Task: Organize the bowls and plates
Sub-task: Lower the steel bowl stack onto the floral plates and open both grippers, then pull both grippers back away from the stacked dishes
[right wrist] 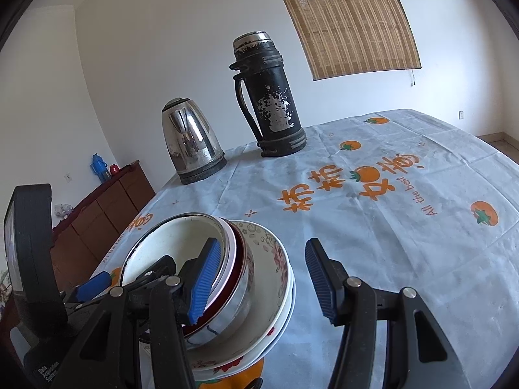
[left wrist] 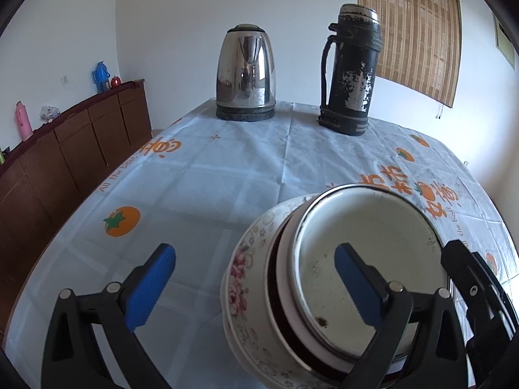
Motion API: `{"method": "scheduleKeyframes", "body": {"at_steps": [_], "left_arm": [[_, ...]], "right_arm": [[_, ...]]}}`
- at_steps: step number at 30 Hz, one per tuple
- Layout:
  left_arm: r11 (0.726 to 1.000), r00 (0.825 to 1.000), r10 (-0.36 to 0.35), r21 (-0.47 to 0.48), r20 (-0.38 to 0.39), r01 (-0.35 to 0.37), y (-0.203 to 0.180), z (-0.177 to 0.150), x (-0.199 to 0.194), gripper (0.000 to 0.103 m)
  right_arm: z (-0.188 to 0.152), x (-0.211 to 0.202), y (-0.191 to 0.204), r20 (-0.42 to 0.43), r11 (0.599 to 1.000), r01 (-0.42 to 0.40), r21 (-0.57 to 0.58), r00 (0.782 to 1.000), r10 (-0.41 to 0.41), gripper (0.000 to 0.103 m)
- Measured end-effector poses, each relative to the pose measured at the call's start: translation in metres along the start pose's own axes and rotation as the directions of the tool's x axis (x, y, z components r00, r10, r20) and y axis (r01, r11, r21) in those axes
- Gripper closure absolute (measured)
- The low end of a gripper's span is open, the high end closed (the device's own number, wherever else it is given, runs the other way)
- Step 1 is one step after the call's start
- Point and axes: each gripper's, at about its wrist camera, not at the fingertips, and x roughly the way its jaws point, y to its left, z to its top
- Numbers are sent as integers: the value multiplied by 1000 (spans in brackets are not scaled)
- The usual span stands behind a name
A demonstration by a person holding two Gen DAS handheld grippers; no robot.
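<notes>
Several dishes sit nested in one stack (left wrist: 292,291) near the table's close edge: a floral-rimmed bowl (right wrist: 275,278) at the outside, a dark red rim within it, and a white enamel bowl (left wrist: 366,253) innermost. Both grippers hang over it. The left gripper (left wrist: 256,288) has its blue pads spread wide, one over bare tablecloth (left wrist: 201,194), the other over the enamel bowl, clamping nothing. The right gripper (right wrist: 259,278) is likewise parted, one pad by the nested rims, the other over cloth. Well beyond stand a steel kettle (left wrist: 246,71) and a worn black flask (left wrist: 352,71), side by side.
</notes>
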Motion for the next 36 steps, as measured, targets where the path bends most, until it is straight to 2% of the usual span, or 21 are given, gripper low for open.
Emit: {"method": "scheduleKeyframes", "body": {"at_steps": [13, 17, 21, 31, 36], "left_arm": [[1000, 1000, -17, -2, 14, 17, 5, -6, -4, 3], [1000, 998, -15, 14, 65, 14, 5, -6, -14, 3], [999, 996, -38, 25, 82, 36, 4, -7, -18, 3], [998, 995, -59, 21, 81, 57, 12, -13, -24, 3], [998, 992, -61, 20, 114, 59, 21, -15, -33, 3]], "right_arm": [[-1, 2, 0, -14, 1000, 12, -14, 1000, -12, 40], [-1, -3, -1, 5, 1000, -22, -7, 1000, 22, 40], [-2, -12, 4, 44, 999, -27, -36, 999, 29, 40], [-9, -18, 1, 43, 997, -44, -58, 998, 47, 40], [-11, -23, -5, 35, 997, -62, -50, 997, 64, 40]]}}
